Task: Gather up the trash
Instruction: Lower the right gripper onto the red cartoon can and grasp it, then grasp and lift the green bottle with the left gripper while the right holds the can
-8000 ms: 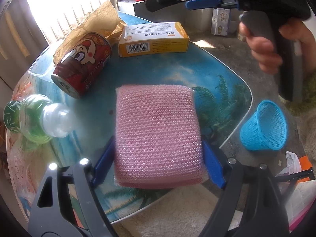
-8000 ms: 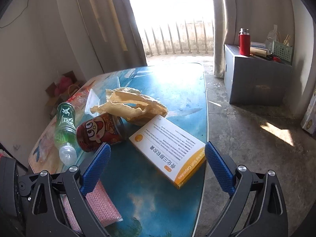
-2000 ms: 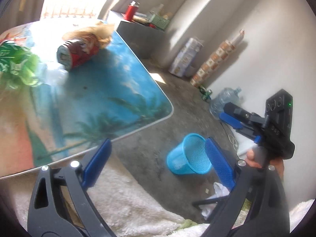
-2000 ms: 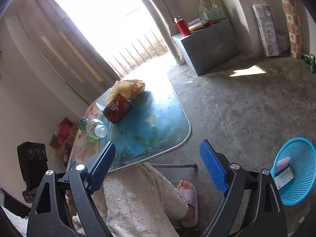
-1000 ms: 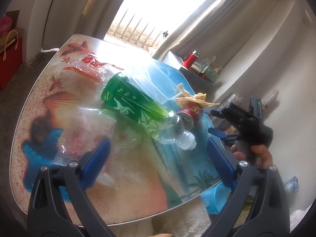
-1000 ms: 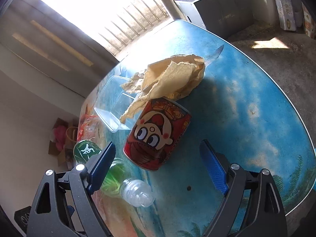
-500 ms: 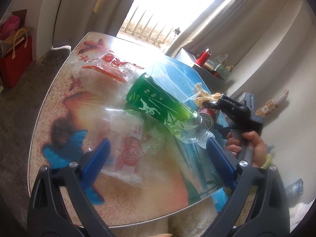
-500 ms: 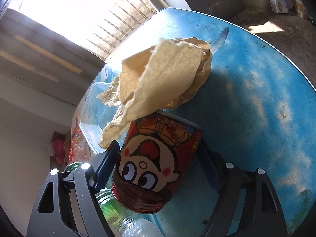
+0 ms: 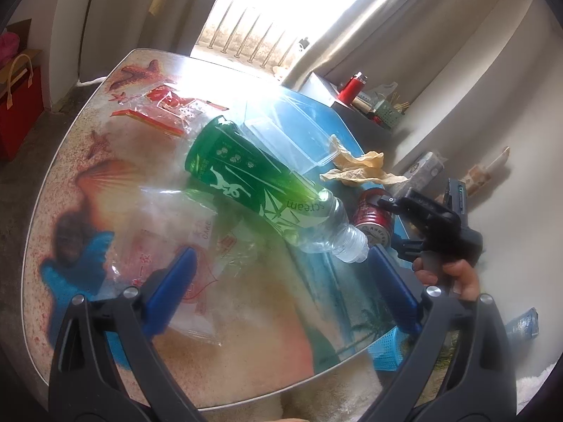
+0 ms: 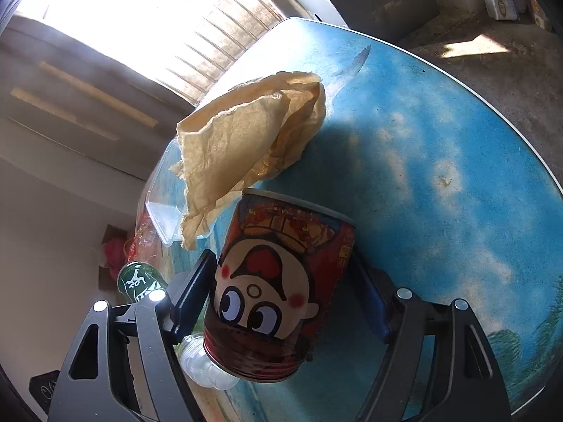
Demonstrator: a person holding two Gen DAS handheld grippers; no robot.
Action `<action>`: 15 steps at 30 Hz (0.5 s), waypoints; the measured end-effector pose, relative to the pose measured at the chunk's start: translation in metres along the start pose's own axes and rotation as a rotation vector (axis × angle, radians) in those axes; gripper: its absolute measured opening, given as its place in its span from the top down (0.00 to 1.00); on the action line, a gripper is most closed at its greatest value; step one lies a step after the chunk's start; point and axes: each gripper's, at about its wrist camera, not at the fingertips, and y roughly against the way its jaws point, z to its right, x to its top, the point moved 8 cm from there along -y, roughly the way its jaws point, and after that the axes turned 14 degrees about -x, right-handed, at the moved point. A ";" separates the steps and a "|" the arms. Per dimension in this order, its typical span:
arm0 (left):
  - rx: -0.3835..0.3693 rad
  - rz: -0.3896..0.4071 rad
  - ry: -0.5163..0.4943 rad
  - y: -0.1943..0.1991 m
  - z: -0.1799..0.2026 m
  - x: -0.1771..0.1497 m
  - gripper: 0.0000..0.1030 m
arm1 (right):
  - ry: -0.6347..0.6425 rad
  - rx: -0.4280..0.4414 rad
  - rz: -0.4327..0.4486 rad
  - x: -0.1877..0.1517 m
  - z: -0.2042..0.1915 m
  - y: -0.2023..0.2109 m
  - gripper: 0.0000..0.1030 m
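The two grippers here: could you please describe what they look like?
Both share one build: black plastic frames with triangular cut-outs, silver round bolts and flat blue finger pads. The left gripper and right gripper match. A bare hand grips the right one's black handle.

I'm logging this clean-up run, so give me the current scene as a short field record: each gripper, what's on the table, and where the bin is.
right gripper: jaws closed on the red cartoon-face can
left gripper: open, empty, above the clear plastic wrapper
green plastic bottle: lying on its side on the table
crumpled brown paper: behind the can
clear plastic container: beside the bottle
blue mesh basket: on the floor by the table edge
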 end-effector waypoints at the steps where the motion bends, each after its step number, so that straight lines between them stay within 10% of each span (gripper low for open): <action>1: -0.006 -0.008 0.003 -0.005 0.002 0.000 0.09 | 0.007 -0.003 0.003 -0.002 0.003 0.003 0.29; 15: 0.137 -0.015 0.301 -0.073 -0.039 0.040 0.09 | 0.041 0.038 0.008 -0.012 0.018 0.014 0.29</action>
